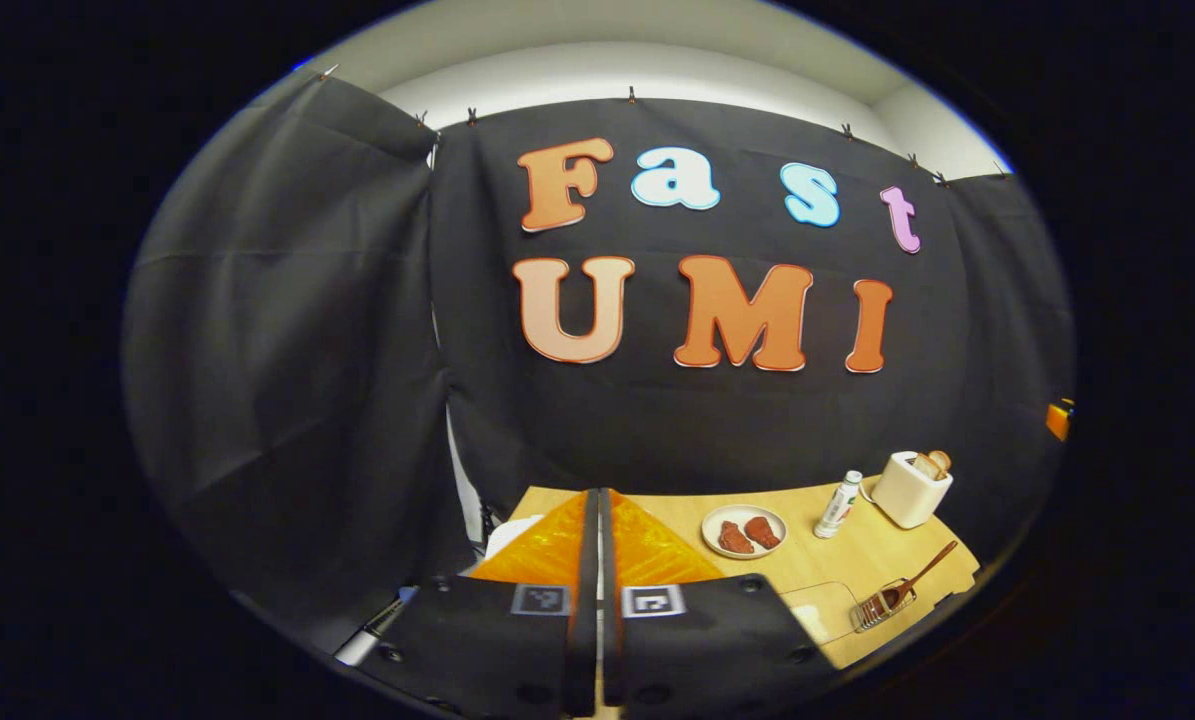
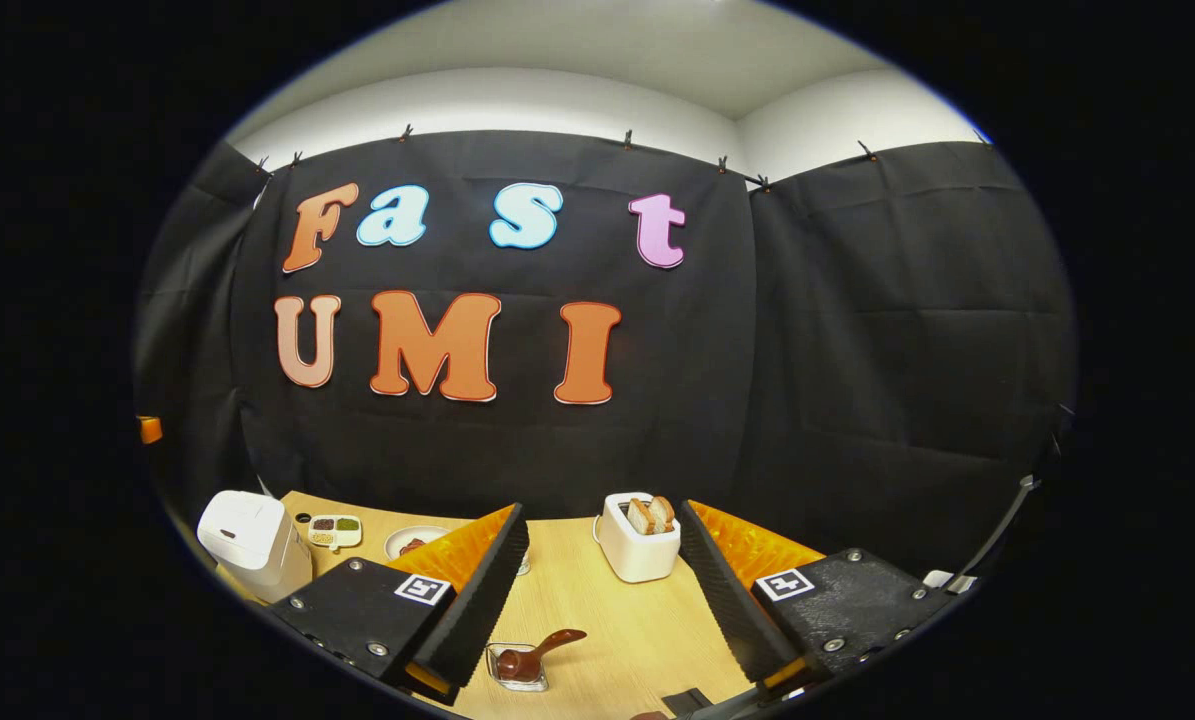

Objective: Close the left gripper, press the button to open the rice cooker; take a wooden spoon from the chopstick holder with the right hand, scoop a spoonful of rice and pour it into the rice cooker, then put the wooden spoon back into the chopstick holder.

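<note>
- Left gripper (image 1: 598,520): its fingers are being held pressed together, nothing between them, raised above the near left part of the table (image 1: 837,565).
- Right gripper (image 2: 602,560): its fingers are being held spread wide, nothing between them, above the table's near edge.
- Rice cooker (image 2: 253,545): being shown lid down at the far left of the right gripper view, well apart from the right gripper.
- Spoon (image 2: 537,655): being seen lying in the holder (image 2: 517,667), handle tilted up to the right, low between the right gripper's fingers and nearer the left one.
- Toaster (image 2: 639,540): being shown upright with bread in it, beyond the gap of the right gripper.
- Plate (image 1: 744,531), bottle (image 1: 838,505): being seen right of the left gripper, the bottle between plate and toaster.
</note>
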A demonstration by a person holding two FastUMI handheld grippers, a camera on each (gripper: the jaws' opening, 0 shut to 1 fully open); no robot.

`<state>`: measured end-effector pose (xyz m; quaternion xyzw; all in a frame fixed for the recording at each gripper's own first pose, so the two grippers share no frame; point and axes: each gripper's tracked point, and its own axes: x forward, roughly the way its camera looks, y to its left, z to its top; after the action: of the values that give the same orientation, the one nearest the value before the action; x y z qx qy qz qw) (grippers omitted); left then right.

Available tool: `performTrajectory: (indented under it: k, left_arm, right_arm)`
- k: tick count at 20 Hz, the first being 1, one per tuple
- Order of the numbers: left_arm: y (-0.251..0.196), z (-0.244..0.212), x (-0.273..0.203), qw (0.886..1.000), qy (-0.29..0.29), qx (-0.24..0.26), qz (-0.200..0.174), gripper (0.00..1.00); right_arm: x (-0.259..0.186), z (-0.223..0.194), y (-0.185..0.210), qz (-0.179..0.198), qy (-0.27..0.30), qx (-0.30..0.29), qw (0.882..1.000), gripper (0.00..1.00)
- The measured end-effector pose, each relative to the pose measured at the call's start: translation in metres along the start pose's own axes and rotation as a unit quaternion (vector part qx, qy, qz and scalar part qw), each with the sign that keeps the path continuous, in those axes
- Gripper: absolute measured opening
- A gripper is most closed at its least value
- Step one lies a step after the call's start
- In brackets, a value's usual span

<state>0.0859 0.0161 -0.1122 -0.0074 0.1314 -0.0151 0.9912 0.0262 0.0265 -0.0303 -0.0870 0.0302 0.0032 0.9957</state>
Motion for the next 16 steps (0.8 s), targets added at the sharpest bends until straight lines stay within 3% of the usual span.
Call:
performTrajectory:
  k: [1,4,7,8,9,16]
  left_arm:
    - [-0.004,-0.013,0.006,1.0,0.015,-0.02,-0.009,0.05]
    - [-0.01,-0.052,0.032,0.994,0.075,-0.071,-0.04,0.04]
    - [-0.013,-0.088,0.049,0.981,0.135,-0.127,-0.058,0.04]
    - [-0.009,-0.101,0.057,0.98,0.152,-0.12,-0.052,0.04]
    - [0.0,-0.112,0.062,0.98,0.163,-0.104,-0.04,0.02]
    - [0.02,-0.169,0.089,0.971,0.23,-0.068,-0.014,0.02]
  right_arm:
    - [0.002,-0.001,0.001,0.0,0.001,-0.002,1.0,0.95]
    - [0.006,-0.004,0.002,-0.003,0.005,-0.007,1.0,0.95]
    - [0.009,-0.008,0.003,-0.002,0.008,-0.006,1.0,0.95]
    - [0.01,-0.01,0.002,-0.003,0.009,-0.007,1.0,1.0]
    - [0.012,-0.012,0.001,-0.005,0.011,-0.009,1.0,0.95]
    - [0.025,-0.032,0.002,-0.007,0.038,-0.006,0.999,0.95]
